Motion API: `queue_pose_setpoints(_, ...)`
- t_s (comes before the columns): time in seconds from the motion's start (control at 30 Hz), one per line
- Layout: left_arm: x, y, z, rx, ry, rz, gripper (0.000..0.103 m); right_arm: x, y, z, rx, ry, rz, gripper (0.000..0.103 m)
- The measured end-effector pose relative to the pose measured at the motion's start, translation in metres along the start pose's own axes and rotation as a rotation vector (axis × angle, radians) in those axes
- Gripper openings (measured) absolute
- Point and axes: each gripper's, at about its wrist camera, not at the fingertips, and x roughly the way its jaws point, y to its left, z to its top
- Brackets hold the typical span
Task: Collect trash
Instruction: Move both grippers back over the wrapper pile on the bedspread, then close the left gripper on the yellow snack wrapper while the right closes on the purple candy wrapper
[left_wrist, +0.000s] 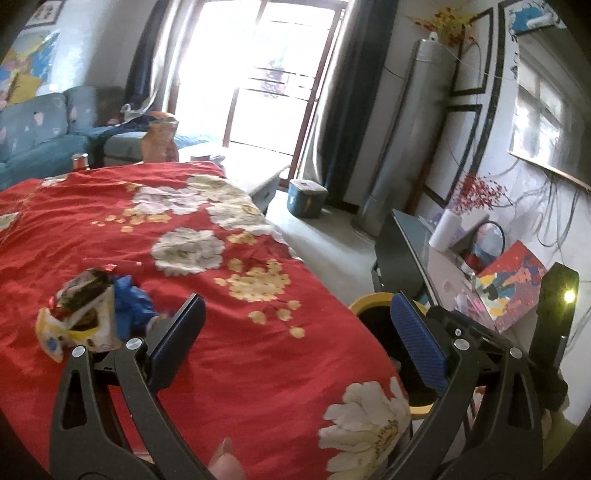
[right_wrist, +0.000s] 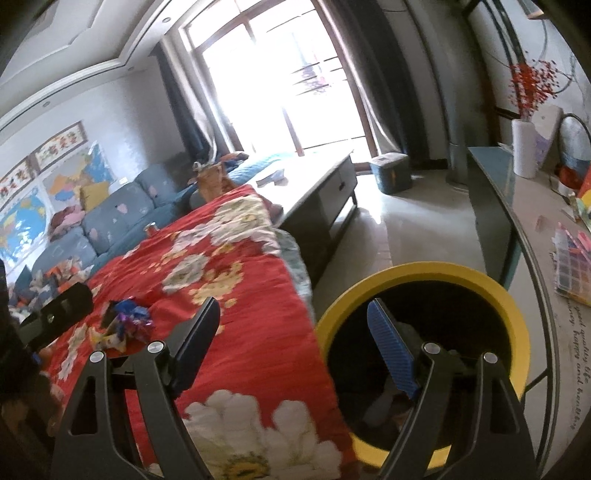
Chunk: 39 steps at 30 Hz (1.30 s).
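Note:
A crumpled snack wrapper and a blue wrapper lie together on the red flowered tablecloth. My left gripper is open and empty just right of them, above the cloth. A yellow-rimmed bin with a black liner stands off the table's right edge; some trash lies inside it. My right gripper is open and empty, with its right finger over the bin's mouth. The trash pile also shows in the right wrist view, to the left of the right gripper. The bin's rim also shows in the left wrist view.
A side table with a paper roll, boxes and papers stands right of the bin. A blue sofa is behind the table. A low cabinet and a blue box stand on the floor by the window.

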Motion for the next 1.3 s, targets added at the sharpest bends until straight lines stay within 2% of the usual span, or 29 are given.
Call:
queue_pose_setpoints(0.7, -0.039, 0.076, 0.004, -0.128, -0.068, 0.126, 0.092, 0.016, 0.085, -0.016, -0.158, 0.072, 0.149, 0.080)
queue_pose_setpoints(1.3, -0.056, 0.144, -0.002, -0.253, -0.059, 0.235, 0.092, 0.049, 0.158, -0.023, -0.298, 0.156, 0.271, 0.080)
